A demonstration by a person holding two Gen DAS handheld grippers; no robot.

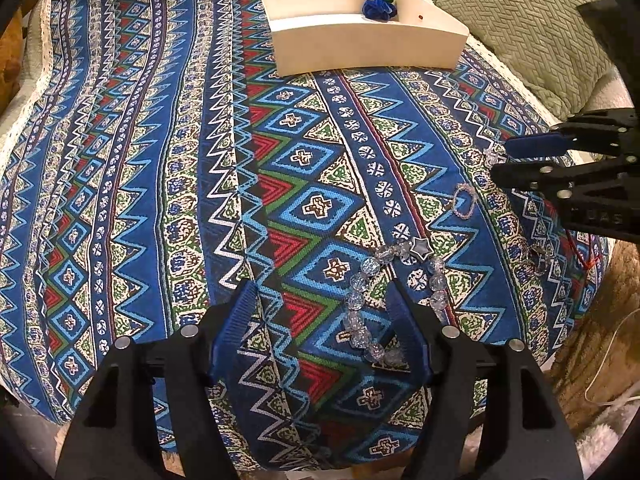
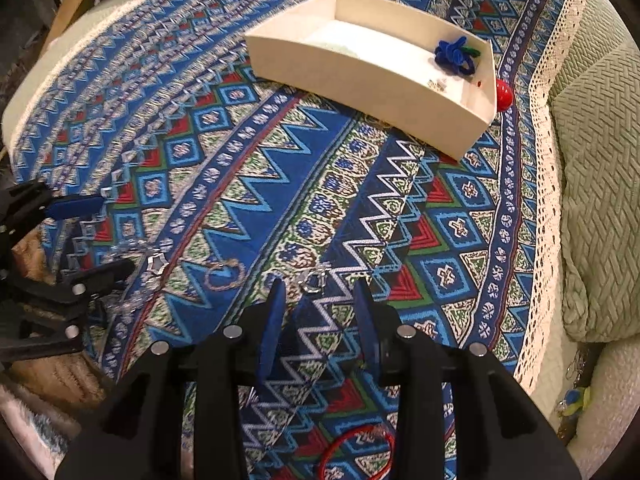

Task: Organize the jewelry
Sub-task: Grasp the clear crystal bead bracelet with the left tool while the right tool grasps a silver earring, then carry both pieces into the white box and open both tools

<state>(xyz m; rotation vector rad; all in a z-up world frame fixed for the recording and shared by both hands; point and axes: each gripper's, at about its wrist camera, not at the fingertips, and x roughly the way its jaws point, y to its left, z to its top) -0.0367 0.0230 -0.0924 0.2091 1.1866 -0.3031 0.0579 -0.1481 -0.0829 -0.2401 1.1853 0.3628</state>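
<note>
A clear crystal bead bracelet with a star charm lies on the patterned cloth. My left gripper is open, its right finger over the bracelet's loop. A small pinkish bead bracelet lies further right. My right gripper is open, just short of a small clear ring. In the left wrist view the right gripper enters from the right. The white box at the back holds a blue flower piece. The box also shows in the right wrist view.
A red cord loop lies near my right gripper's base. A red ball sits beside the box. Another small ring and red string lie at the cloth's right edge. A green cushion borders the cloth.
</note>
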